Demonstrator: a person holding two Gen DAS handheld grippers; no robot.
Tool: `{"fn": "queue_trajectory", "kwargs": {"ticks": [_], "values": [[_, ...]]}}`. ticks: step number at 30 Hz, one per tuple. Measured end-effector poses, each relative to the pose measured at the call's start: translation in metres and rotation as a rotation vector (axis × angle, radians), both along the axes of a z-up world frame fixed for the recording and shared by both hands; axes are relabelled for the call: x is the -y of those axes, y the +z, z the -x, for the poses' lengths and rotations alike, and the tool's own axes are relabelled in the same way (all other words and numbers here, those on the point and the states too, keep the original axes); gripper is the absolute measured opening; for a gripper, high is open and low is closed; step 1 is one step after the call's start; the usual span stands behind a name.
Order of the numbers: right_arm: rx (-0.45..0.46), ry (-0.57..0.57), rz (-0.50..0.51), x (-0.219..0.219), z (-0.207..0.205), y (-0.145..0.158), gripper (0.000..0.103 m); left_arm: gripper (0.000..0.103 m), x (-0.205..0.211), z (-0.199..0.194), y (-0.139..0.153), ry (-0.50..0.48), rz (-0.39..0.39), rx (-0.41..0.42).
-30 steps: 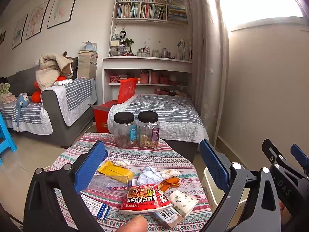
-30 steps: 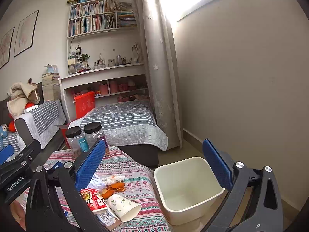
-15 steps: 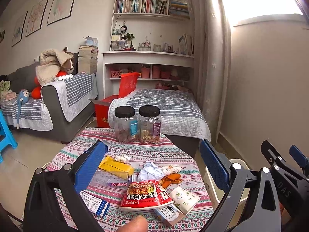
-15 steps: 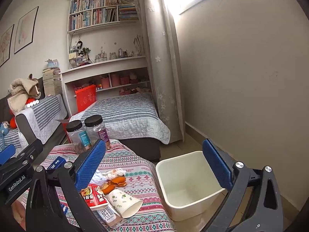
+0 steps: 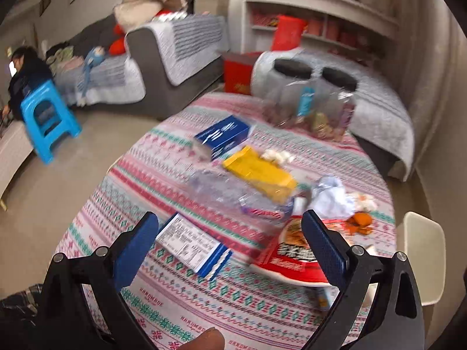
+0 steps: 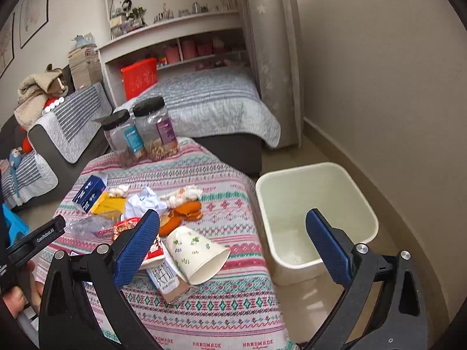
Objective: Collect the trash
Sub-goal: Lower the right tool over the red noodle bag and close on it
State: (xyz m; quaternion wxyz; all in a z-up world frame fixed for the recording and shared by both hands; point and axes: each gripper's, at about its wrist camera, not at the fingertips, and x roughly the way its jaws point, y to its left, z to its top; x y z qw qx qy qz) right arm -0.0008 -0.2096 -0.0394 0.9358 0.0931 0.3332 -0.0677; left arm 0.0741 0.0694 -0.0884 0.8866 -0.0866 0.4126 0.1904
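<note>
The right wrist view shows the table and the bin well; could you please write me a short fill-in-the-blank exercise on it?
1. The paper cup lies on its ____.
2. The white bin stands on the ____, beside the table.
3. The two jars have ____ lids.
4. Both grippers, right gripper and left gripper, are ____.

Missing words: side; floor; black; open

Both wrist views angled down, sharing the table [image 5: 181, 306] [image 6: 221, 315].

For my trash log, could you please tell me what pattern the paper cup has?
White with small green leaf sprigs, clearest in the right wrist view: paper cup.
</note>
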Motion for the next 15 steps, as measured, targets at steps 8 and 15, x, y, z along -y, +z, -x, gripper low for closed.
{"fn": "queue_trajectory", "kwargs": {"ticks": [8,15], "values": [[-0.084,0.034,0.025,-0.011,-0.013,-0.026,0.096,0.095,-0.081,-0.021,-0.101,0.293,0.26,-0.288],[-0.149,0.028,0.066,-0.012,-0.025,-0.047,0.096,0.095,-0.089,-0.037,-0.129,0.316,0.339,-0.336]]}}
